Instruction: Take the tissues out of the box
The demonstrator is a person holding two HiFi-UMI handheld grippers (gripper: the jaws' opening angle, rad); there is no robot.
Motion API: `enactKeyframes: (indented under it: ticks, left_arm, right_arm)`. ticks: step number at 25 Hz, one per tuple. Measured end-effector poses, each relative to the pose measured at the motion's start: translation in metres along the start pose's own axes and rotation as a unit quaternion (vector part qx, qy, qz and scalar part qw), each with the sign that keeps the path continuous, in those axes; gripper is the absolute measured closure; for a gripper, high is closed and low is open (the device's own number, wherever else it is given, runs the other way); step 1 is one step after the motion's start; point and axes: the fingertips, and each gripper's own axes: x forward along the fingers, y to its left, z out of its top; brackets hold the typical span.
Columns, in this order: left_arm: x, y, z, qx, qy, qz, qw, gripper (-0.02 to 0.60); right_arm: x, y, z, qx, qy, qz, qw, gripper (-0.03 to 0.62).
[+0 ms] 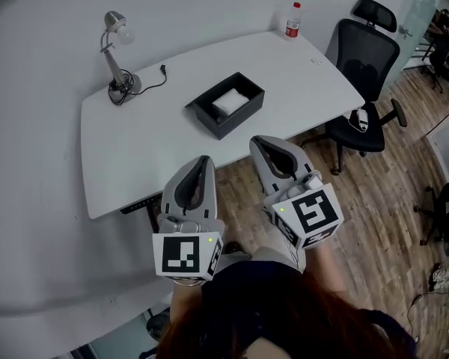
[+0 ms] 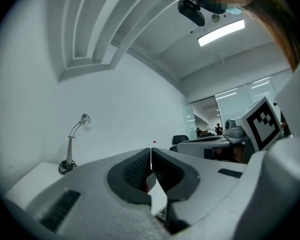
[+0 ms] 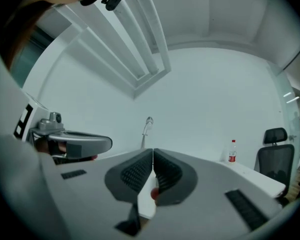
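A black open box (image 1: 226, 104) sits on the white table (image 1: 135, 155), with white tissues (image 1: 230, 100) lying inside it. Both grippers hover level in front of the table's near edge, well short of the box. My left gripper (image 1: 203, 160) has its jaws pressed together with nothing between them; its tips (image 2: 151, 152) meet in the left gripper view. My right gripper (image 1: 257, 140) is shut and empty too, and its tips (image 3: 153, 151) touch in the right gripper view. The box is hidden behind the jaws in both gripper views.
A desk lamp (image 1: 117, 51) stands at the table's far left with its cable beside it. A red-capped bottle (image 1: 292, 19) stands at the far right corner. A black office chair (image 1: 365, 73) is to the table's right on the wooden floor.
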Motion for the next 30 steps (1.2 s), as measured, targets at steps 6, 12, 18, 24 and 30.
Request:
enactKeyframes:
  ticks: [6,12,18,24,30]
  left_arm:
    - [0.006,0.013,-0.003,-0.007,0.001,-0.019,0.9998,0.555]
    - [0.013,0.022,-0.007,-0.013,0.004,-0.027,0.9995,0.555]
    - [0.025,0.029,-0.013,-0.016,0.007,-0.030,0.9994,0.555]
    - [0.043,0.034,-0.015,-0.012,0.008,-0.036,0.9992,0.555]
    - [0.067,0.047,-0.016,-0.009,0.009,-0.038,0.9992,0.555]
  right_arm:
    - [0.014,0.003,-0.006,0.015,0.009,-0.002,1.000,0.571]
    - [0.024,0.004,-0.010,0.021,0.024,-0.001,0.999,0.566]
    - [0.033,-0.011,-0.020,0.012,0.058,-0.013,0.998,0.549]
    - [0.054,-0.025,-0.022,0.008,0.048,-0.008,0.999,0.527]
    - [0.074,-0.042,-0.030,0.005,0.061,-0.010,0.998,0.510]
